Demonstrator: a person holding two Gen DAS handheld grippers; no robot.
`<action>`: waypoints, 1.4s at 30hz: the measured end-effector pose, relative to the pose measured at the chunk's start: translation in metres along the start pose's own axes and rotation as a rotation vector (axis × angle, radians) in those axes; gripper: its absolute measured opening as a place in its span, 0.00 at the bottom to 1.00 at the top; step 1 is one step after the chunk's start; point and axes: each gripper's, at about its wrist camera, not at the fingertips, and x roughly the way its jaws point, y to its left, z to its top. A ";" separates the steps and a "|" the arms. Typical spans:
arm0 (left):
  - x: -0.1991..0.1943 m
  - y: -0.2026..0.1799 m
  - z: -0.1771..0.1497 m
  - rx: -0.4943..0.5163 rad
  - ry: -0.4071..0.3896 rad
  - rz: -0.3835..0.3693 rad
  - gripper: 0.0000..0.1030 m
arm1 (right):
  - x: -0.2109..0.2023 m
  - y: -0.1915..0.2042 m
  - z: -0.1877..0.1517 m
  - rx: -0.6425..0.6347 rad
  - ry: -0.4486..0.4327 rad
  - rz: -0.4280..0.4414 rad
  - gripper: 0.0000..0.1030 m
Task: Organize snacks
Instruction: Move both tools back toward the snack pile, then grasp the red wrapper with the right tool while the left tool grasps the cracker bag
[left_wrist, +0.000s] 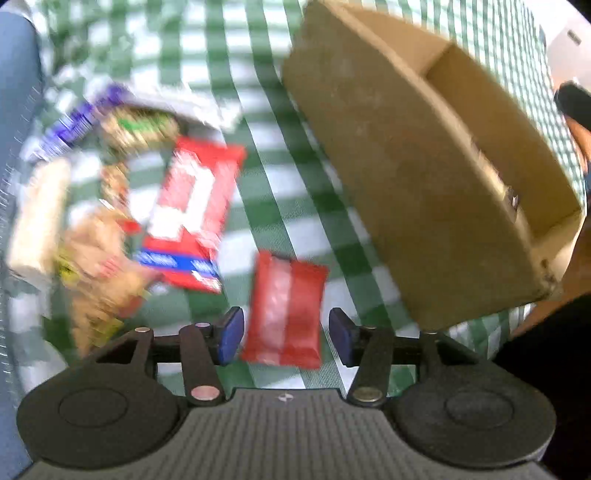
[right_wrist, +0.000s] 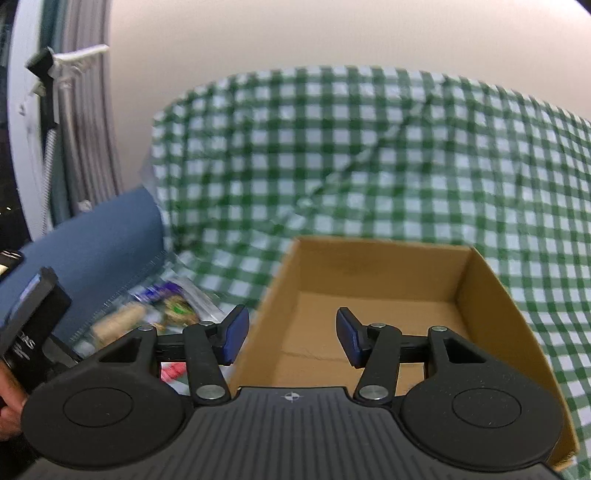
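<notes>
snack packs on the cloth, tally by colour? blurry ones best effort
Red: 2, small red pack and large red-white pack
Purple: 1
Green-labelled: 1
Cream: 1
Tan/orange: 1, maybe more, too blurred
Total: 6

Right gripper (right_wrist: 291, 338) jaws spread wide, nothing between them, over the near-left wall of an open cardboard box (right_wrist: 487, 306). Box on green-checked cloth (right_wrist: 369, 147). Blurred snack packets (right_wrist: 166, 302) at 9 o'clock.
</notes>
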 end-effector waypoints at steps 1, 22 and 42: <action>-0.009 0.004 -0.001 -0.033 -0.046 -0.007 0.55 | -0.003 0.005 0.001 0.001 -0.019 0.025 0.53; -0.030 0.104 0.001 -0.524 -0.169 0.214 0.65 | 0.097 0.123 -0.048 0.005 0.413 0.193 0.47; 0.000 0.095 -0.002 -0.398 -0.015 0.241 0.42 | 0.142 0.139 -0.085 -0.056 0.548 0.025 0.48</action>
